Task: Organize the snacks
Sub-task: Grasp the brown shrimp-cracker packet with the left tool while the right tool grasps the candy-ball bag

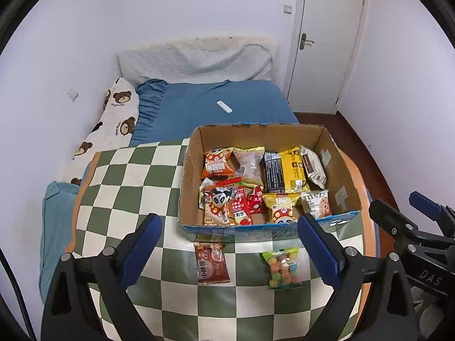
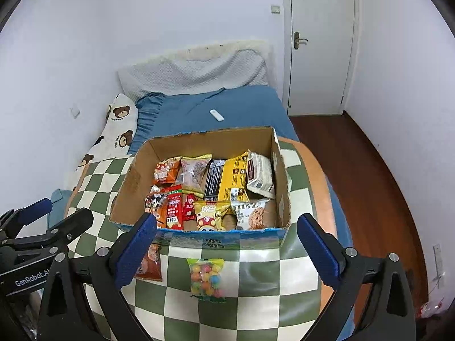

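Observation:
A cardboard box [image 1: 196,142] [image 2: 133,167] holding several snack packets stands on the green-and-white checkered cloth [image 1: 128,176] [image 2: 261,298]. In front of it lie a brown snack packet [image 1: 212,262] [image 2: 149,264] and a clear bag of coloured candy balls [image 1: 283,268] [image 2: 206,277]. My left gripper [image 1: 229,251] is open and empty, above the cloth with the brown packet between its fingers. My right gripper [image 2: 226,251] is open and empty, above the candy bag. Each gripper shows at the other view's edge, the right [image 1: 409,210] and the left [image 2: 42,221].
The cloth covers a rounded surface at the foot of a bed with a blue sheet [image 1: 227,105]. A white remote [image 1: 224,106] [image 2: 216,115] lies on the sheet. A bear-print pillow [image 1: 113,119] is on the left. A white door [image 1: 327,42] and wooden floor [image 2: 355,170] are on the right.

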Available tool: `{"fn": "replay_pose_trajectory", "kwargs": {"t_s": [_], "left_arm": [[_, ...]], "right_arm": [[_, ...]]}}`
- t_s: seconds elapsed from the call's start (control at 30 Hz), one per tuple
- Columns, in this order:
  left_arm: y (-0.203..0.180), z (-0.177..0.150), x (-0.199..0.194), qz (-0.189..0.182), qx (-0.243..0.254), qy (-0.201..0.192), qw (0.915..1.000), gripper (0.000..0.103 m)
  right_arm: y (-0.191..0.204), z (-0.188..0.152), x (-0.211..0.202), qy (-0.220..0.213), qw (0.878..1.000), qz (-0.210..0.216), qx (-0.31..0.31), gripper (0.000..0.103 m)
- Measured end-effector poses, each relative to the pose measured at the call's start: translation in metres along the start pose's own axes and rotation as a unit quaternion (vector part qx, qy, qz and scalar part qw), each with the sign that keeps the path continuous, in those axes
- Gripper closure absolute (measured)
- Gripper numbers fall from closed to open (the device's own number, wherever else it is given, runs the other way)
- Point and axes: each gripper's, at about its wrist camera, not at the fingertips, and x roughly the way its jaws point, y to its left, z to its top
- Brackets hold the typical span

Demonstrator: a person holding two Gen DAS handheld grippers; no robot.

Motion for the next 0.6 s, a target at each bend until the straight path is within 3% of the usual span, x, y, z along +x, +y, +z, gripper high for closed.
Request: {"fn": "replay_pose_trajectory", "kwargs": {"t_s": [0.1, 0.27, 0.47, 0.6], "left_arm": [[0.004, -0.007, 0.014, 0.005, -0.002, 0.018, 0.9998, 0.005], [0.014, -0.029, 0.056, 0.019, -0.003, 0.075, 0.9970, 0.005], [0.029, -0.074, 0.139, 0.045, 0.005, 0.180, 0.9827, 0.005], [0.041, -0.099, 0.194, 0.024, -0.017, 0.250, 0.9678, 0.006]], "right_arm": [[0.001, -0.006, 0.014, 0.020, 1.000, 0.005, 0.002, 0.002], [0.008, -0.036, 0.069, 0.094, 0.995, 0.015, 0.006, 0.002], [0.018, -0.087, 0.152, 0.195, 0.980, 0.019, 0.018, 0.002], [0.021, -0.111, 0.195, 0.236, 0.971, 0.013, 0.026, 0.002]]}}
